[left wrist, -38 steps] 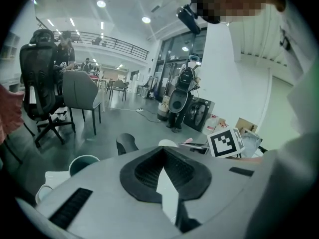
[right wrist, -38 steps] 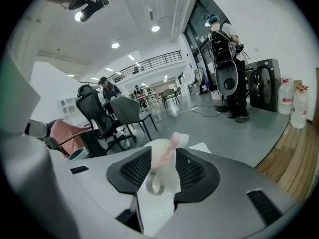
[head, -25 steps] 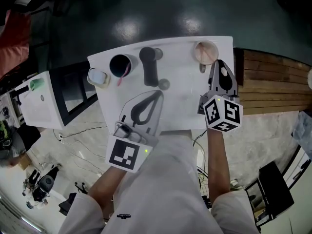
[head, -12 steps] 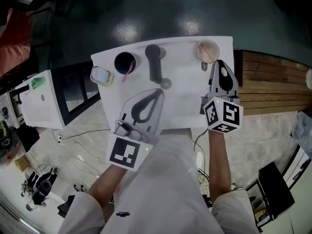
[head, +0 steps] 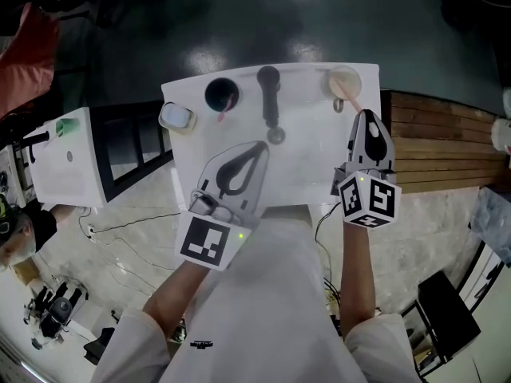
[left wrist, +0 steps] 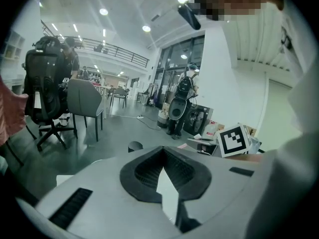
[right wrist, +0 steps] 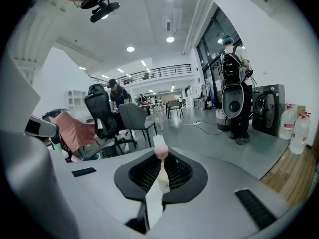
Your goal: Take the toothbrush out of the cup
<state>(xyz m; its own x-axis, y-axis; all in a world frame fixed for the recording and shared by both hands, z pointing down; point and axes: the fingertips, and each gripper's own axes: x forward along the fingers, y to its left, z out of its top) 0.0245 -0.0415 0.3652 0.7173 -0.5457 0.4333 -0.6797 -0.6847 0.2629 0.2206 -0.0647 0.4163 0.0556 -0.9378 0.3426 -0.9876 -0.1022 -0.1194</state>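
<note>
The right gripper [right wrist: 162, 158] has its jaws pinched on the toothbrush [right wrist: 160, 152], whose pink neck and white bristles stand out past the jaw tips, free in the air. The person holds it out on a straight bare right forearm [head: 357, 270], nose tipped a little downward, with the marker cube [head: 369, 200] facing up near the hand. From above, the toothbrush slants from the jaw tips towards the near rim of the beige cup [head: 343, 79] at the table's far right corner; whether it touches that rim I cannot tell.

The left gripper [left wrist: 163, 152] has its jaws pressed together with nothing between them. It hangs over the near edge of the white table [head: 319, 166], angled towards the middle, on a left forearm [head: 177, 294] that comes in from the near left.

Along the far edge stand a black cup [head: 215, 92] with a second pink brush [head: 227, 104] in it, near the far left corner, and a dark handled appliance [head: 270, 94] at the middle. A white cup [head: 177, 116] sits at the left edge.

Beyond the table is a dark glossy floor, wooden boards [head: 447, 134] to the right, a white cabinet [head: 68, 158] to the left. Further off are office chairs [right wrist: 102, 116], a person standing with a backpack [right wrist: 234, 83], a railed mezzanine and round ceiling lights.
</note>
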